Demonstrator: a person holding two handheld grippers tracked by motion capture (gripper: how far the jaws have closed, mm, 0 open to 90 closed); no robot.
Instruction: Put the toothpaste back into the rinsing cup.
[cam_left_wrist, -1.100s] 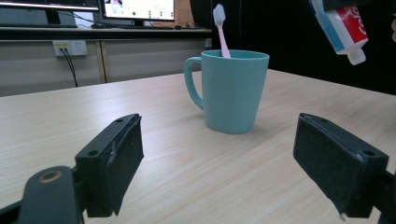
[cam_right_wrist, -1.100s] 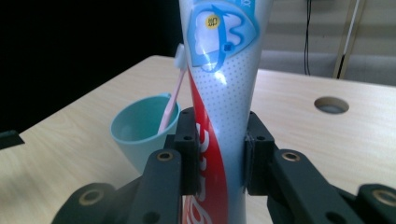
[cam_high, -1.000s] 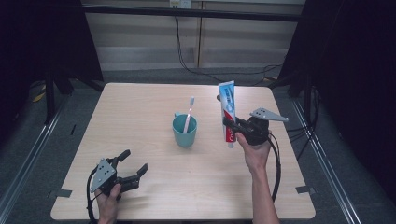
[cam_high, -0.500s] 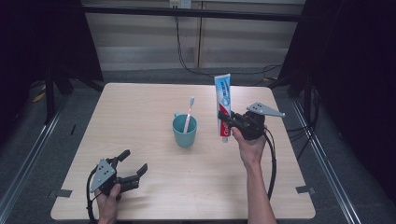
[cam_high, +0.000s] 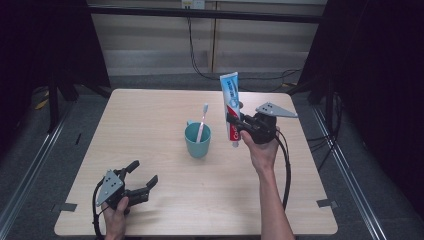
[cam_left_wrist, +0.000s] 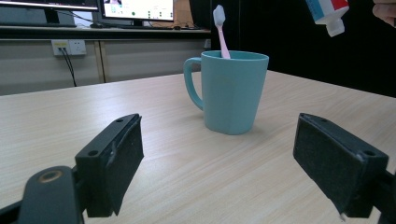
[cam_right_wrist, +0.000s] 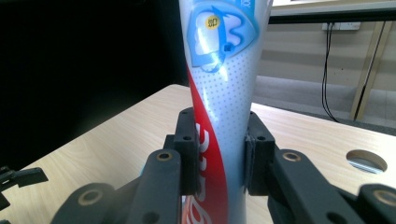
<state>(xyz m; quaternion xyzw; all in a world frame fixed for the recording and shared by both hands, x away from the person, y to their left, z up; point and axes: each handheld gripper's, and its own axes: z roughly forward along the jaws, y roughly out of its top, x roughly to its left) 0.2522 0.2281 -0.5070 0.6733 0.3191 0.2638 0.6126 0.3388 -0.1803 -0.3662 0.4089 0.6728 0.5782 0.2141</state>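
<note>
Between the right gripper's (cam_right_wrist: 217, 149) jaws: the toothpaste tube (cam_right_wrist: 219, 79).

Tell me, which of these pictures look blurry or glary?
High view: soft overall, even light on the table, dark surroundings. Left gripper view: the teal mug is sharp, the near jaws slightly soft. Right gripper view: the toothpaste tube is so close it blurs, with a sheen on its blue print.

White, blue and red toothpaste tube (cam_high: 231, 107) upright, cap down, aloft beside teal mug (cam_high: 197, 141).
</note>
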